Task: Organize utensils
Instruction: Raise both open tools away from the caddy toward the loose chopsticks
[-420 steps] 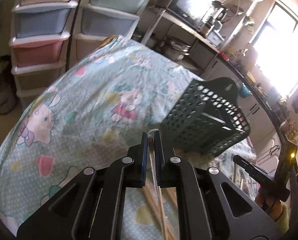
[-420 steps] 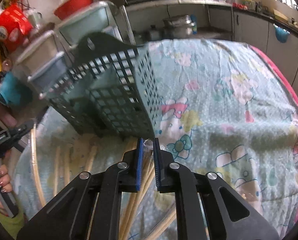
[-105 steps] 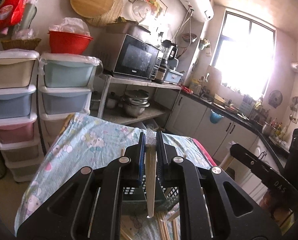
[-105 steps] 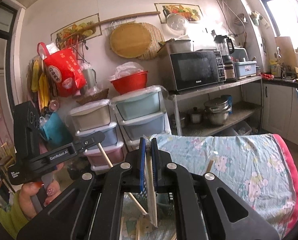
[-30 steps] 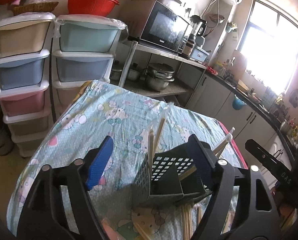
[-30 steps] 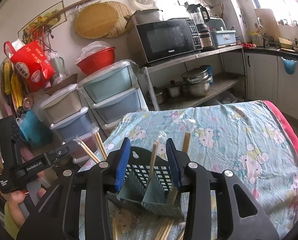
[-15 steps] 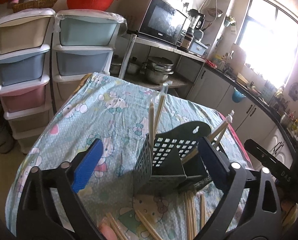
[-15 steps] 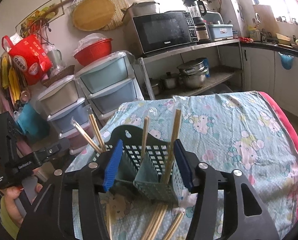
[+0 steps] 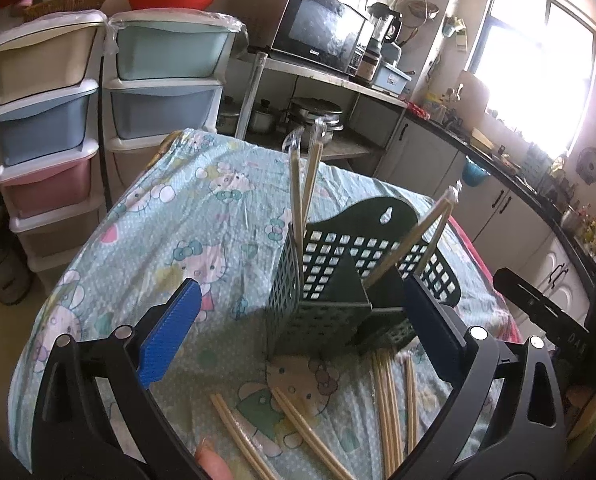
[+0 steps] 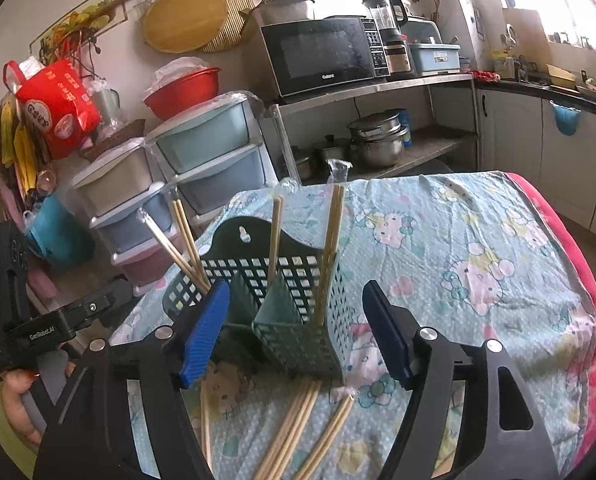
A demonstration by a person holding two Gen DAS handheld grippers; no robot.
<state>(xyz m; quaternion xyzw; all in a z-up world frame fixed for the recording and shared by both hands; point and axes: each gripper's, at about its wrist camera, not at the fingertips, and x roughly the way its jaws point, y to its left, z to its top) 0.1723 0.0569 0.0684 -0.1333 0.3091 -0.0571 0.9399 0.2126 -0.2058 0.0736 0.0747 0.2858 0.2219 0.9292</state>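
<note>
With both the left hand-held gripper (image 9: pixel 298 336) and right hand-held gripper (image 10: pixel 295 330) wide open and empty, we judge the light, stiff, slippery loose chopsticks (image 10: pixel 293 428) on the bench (image 10: pixel 478 240) before the caddy (image 10: pixel 281 292) best pinched mid-shaft.

The lower ends of the chopsticks (image 10: pixel 329 248) standing in the utensil basket (image 10: pixel 298 320) were hidden behind its walls. Loose chopsticks (image 9: pixel 386 396) lying before the basket ran off the bottom edge.

Both wrist views near shared caddy (image 9: pixel 338 280), seemingly.
</note>
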